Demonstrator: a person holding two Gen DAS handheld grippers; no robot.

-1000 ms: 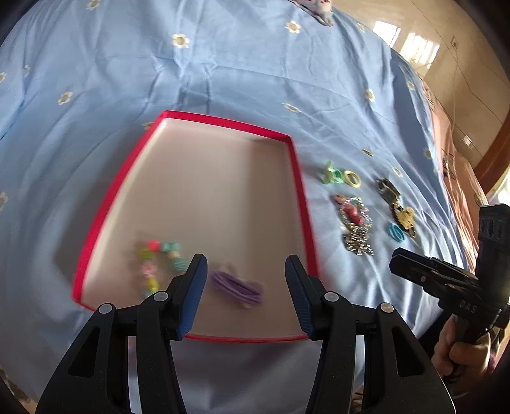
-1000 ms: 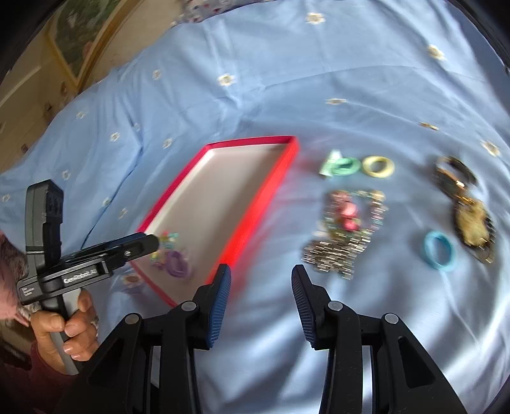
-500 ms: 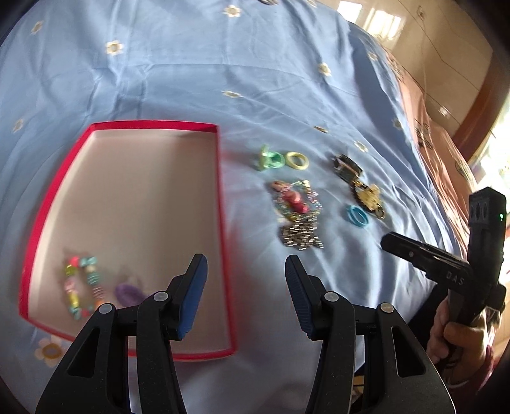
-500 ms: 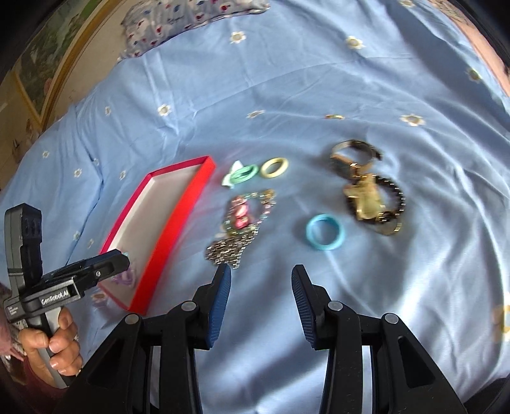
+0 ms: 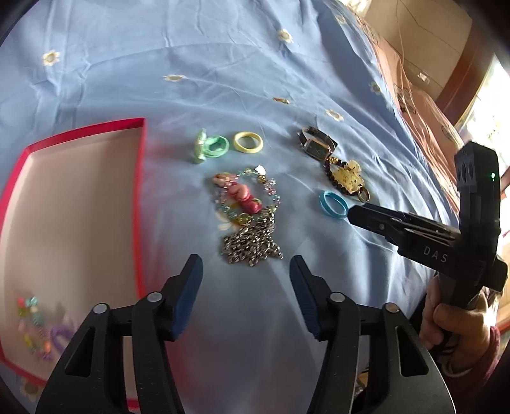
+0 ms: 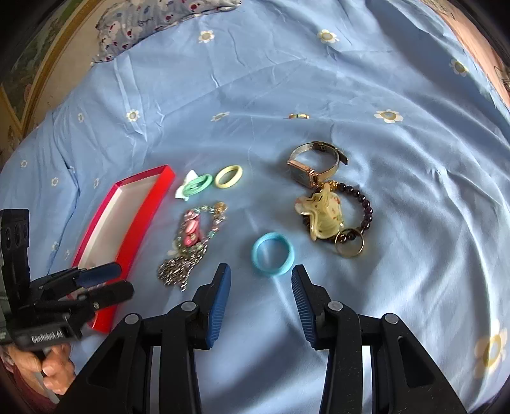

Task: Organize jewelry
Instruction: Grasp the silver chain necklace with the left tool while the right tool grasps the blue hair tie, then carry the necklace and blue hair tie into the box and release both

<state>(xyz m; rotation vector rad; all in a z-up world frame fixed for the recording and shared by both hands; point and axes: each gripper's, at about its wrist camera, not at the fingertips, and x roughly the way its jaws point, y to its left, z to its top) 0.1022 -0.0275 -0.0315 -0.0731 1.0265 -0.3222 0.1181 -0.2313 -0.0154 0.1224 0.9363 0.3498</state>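
Note:
Loose jewelry lies on a blue bedsheet: a silver chain (image 5: 251, 245), a pink charm bracelet (image 5: 242, 194), a green ring (image 5: 212, 146), a yellow ring (image 5: 248, 142), a blue ring (image 6: 272, 254), a watch (image 6: 315, 162) and a dark bead bracelet with a cream charm (image 6: 322, 213). My left gripper (image 5: 244, 267) hovers just short of the chain; its jaws are opening with nothing between them. My right gripper (image 6: 260, 274) is open and empty, just short of the blue ring. The red tray (image 5: 140, 191) on the left holds a beaded bracelet (image 5: 30, 315) and a purple hair tie (image 5: 60, 334).
The sheet is wrinkled and dotted with small flower prints. A patterned pillow (image 6: 159, 16) lies at the far left of the bed. The bed's right edge, with pinkish bedding (image 5: 414, 95), drops toward a wooden floor. A person's hand (image 5: 446, 318) holds the right gripper.
The left gripper moved right, from over the tray to in front of the silver chain, and its jaws widened. The right gripper shifted right, from near the tray's edge to the blue ring.

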